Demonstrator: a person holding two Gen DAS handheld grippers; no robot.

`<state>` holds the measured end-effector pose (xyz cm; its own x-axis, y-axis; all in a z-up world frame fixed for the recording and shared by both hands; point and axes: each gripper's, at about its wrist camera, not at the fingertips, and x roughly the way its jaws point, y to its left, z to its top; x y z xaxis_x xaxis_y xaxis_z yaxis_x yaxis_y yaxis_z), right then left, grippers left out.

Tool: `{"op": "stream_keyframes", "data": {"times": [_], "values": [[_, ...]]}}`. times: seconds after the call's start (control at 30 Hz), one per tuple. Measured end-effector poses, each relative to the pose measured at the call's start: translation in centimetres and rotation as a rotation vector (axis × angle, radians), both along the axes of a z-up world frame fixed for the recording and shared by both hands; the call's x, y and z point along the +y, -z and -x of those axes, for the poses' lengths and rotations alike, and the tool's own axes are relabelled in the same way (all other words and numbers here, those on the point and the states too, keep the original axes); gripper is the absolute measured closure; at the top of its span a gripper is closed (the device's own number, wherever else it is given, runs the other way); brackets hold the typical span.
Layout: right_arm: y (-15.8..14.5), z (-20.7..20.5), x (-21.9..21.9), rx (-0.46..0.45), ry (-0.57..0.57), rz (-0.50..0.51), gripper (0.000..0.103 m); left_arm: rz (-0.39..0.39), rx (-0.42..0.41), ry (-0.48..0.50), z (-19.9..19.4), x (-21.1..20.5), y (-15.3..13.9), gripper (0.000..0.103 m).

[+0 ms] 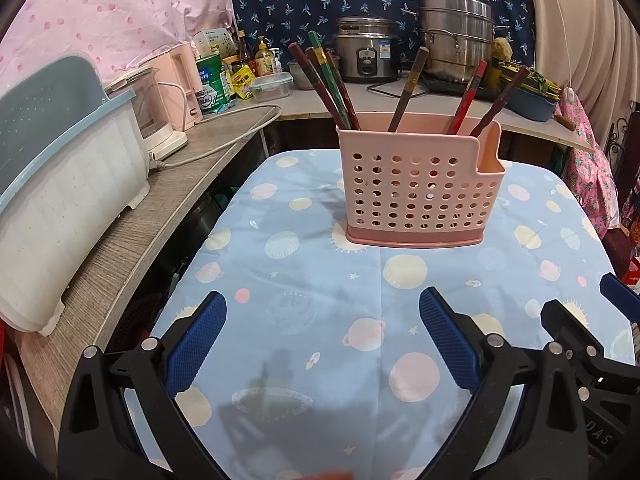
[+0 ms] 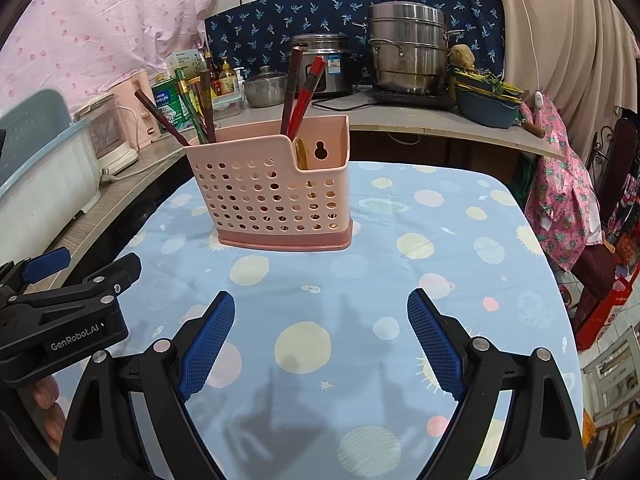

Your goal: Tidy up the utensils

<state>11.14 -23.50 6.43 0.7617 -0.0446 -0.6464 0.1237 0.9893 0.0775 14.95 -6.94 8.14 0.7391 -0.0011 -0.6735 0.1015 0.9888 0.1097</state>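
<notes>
A pink perforated utensil holder [image 1: 416, 192] stands upright on the blue planet-print tablecloth [image 1: 320, 280], ahead of both grippers. Several chopsticks [image 1: 324, 84] lean in it, dark brown, green and red. In the right wrist view the holder [image 2: 276, 196] sits ahead to the left, with chopsticks [image 2: 298, 92] and a gold utensil tip [image 2: 301, 154] in its low end compartment. My left gripper [image 1: 322, 340] is open and empty above the cloth. My right gripper [image 2: 320, 340] is open and empty. Each shows at the edge of the other's view.
A white and blue dish rack [image 1: 60, 192] stands on the wooden counter at left. A kettle, bottles and tins stand behind it. A rice cooker [image 1: 366, 54] and a steel steamer pot [image 1: 456, 36] stand on the back counter. Pink clothes [image 2: 560, 192] hang at right.
</notes>
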Motion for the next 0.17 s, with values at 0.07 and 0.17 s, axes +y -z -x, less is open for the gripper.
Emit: {"op": "stream_keyframes", "data": {"times": [0.07, 0.17], "values": [[0.05, -0.01, -0.06, 0.001, 0.002, -0.003, 0.018, 0.001, -0.002, 0.002, 0.01, -0.07, -0.02, 0.010], [0.14, 0.01, -0.16, 0.002, 0.005, -0.003, 0.017, 0.001, -0.004, 0.011, 0.05, -0.18, -0.04, 0.010]]}}
